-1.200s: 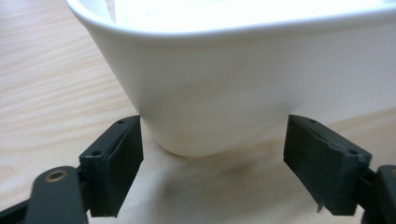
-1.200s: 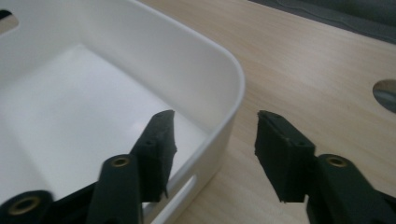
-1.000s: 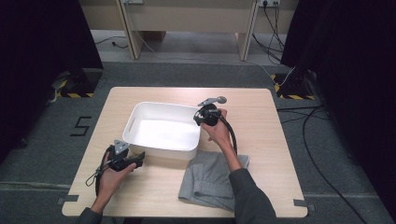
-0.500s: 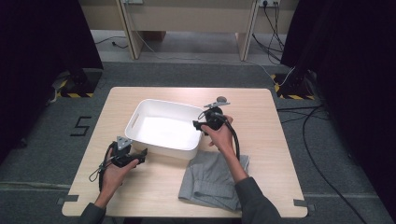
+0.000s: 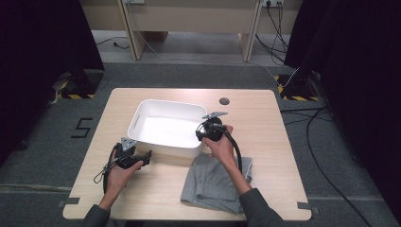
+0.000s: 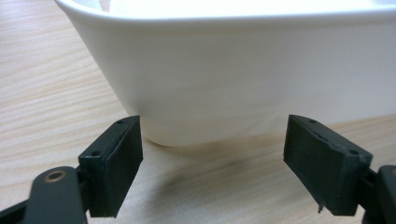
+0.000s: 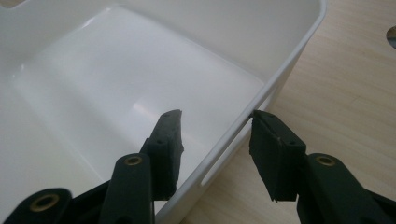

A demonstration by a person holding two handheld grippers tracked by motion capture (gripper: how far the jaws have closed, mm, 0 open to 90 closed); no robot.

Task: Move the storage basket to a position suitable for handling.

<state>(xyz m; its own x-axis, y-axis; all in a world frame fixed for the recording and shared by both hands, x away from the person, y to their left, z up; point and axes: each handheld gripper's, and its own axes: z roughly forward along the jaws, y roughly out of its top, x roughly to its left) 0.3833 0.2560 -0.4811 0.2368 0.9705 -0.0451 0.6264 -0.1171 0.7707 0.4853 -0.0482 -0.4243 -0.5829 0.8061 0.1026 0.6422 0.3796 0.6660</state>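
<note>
The tub (image 5: 165,127) sat empty on the bench (image 5: 265,142), toward its middle; everything here is placed from it. Nearest the person, a grey cloth (image 5: 215,182) lay flat just beside the tub's near right corner. At the near left corner the left claw (image 6: 212,158) stood wide open and empty, its jaws level with the foot of the wall and not touching it. On the right end wall, the right claw (image 7: 215,140) straddled the rim above the handle slot, one jaw inside the tub and one outside. Its jaws had just been closing, but a gap showed at the inner pad, so the grip looked unfinished.

The risks, as I judged them: a pull begun before the pads bit would slip off the thin, smooth rim. A one-sided lift would tip the tub or skid it onto the cloth. The left claw, so close, could nudge the corner askew.
</note>
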